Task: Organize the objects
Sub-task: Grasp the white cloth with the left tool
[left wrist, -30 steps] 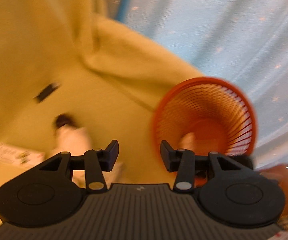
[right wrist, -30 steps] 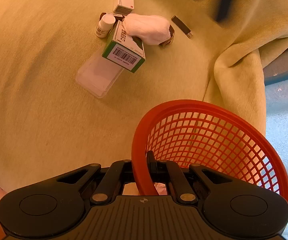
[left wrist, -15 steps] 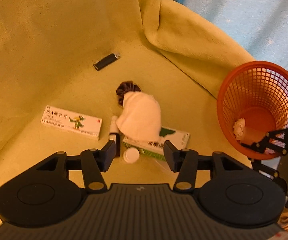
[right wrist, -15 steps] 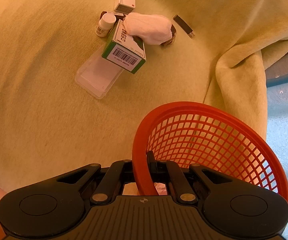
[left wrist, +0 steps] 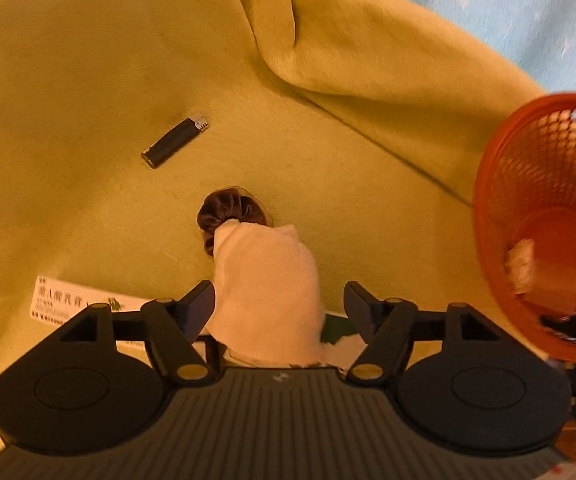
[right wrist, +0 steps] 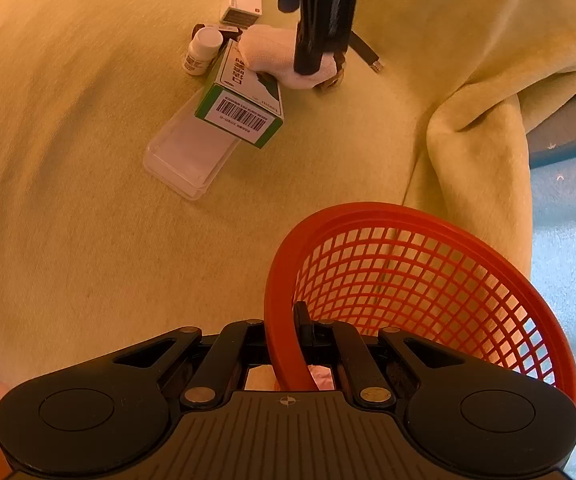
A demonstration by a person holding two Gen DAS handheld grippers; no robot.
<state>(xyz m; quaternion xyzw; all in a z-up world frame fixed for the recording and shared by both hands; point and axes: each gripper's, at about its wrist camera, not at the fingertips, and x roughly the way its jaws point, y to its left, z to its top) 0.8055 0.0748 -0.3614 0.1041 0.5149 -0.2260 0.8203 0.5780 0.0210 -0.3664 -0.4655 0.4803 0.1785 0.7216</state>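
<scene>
- Green box (left wrist: 338,330): mostly hidden in left wrist view under white sock (left wrist: 266,292) and gripper body; only a green sliver shows.
- Brown scrunchie (left wrist: 228,212): near half covered by the sock.
- White medicine box (left wrist: 64,300): right end hidden behind left finger; print too small to read.
- Red basket (left wrist: 536,216): cut by right edge, blurred; pale item inside (left wrist: 522,266) can't be identified.
- Right wrist view: left gripper (right wrist: 320,12) cut by top edge, blurred, fingertips unclear.
- Lighter (right wrist: 368,54): partly behind it.
- Bottle (right wrist: 204,50): label unreadable.
- Basket rim hides contact between right gripper (right wrist: 288,320) fingers.
</scene>
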